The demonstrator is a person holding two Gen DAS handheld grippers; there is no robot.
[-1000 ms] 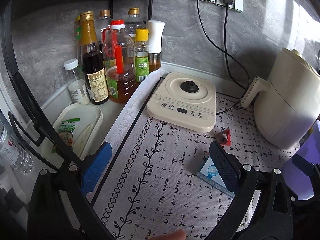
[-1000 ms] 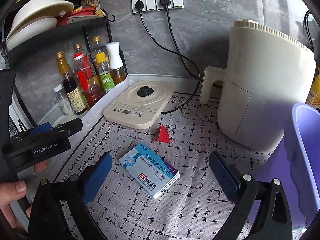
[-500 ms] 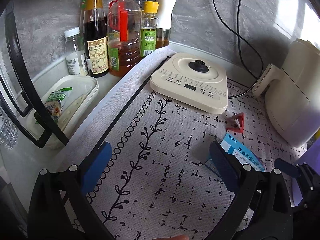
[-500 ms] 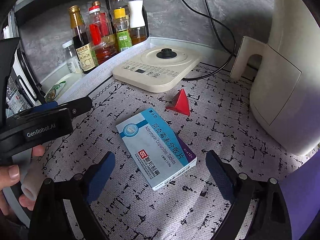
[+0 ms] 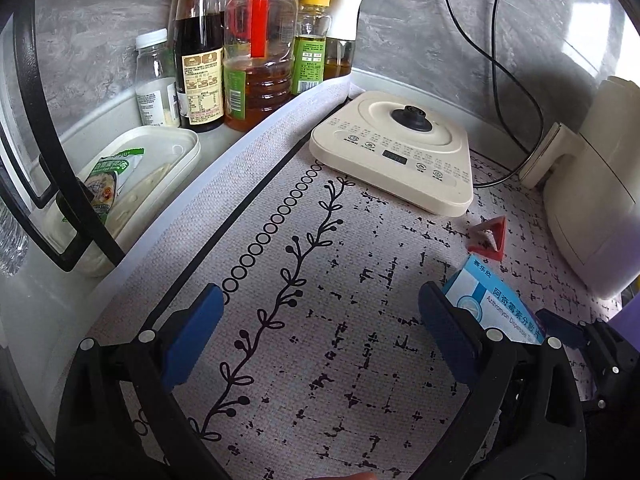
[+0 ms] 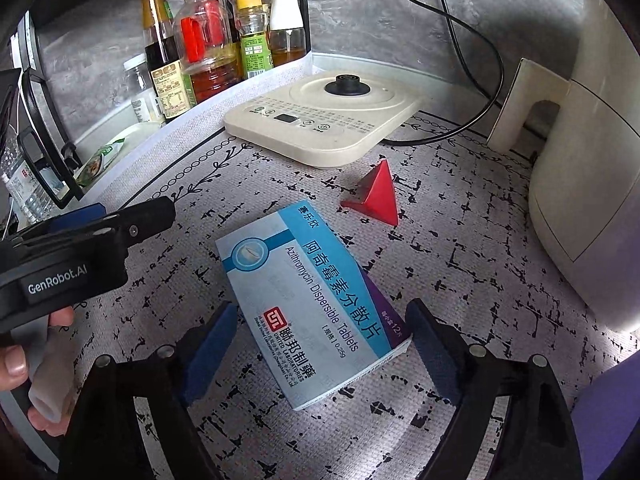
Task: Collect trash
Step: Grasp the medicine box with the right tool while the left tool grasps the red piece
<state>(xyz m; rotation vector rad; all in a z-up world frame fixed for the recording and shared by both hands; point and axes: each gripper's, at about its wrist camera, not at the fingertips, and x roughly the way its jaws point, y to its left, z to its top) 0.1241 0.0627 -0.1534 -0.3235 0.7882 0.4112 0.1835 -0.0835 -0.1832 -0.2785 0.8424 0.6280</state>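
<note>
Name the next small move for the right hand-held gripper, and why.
Probably close the right hand-held gripper on the medicine box: its jaws have just been closing, the box's near end lies flat between the pads, and gaps remain on both sides.

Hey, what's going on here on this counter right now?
A person is clearing trash off a patterned counter mat with a handheld gripper in each hand. The right gripper has come down over a blue and white medicine box, its fingers closing in on either side but not yet pressing on it. The left gripper hangs open over bare mat. A small red triangular piece lies beyond the box, untouched.
</note>
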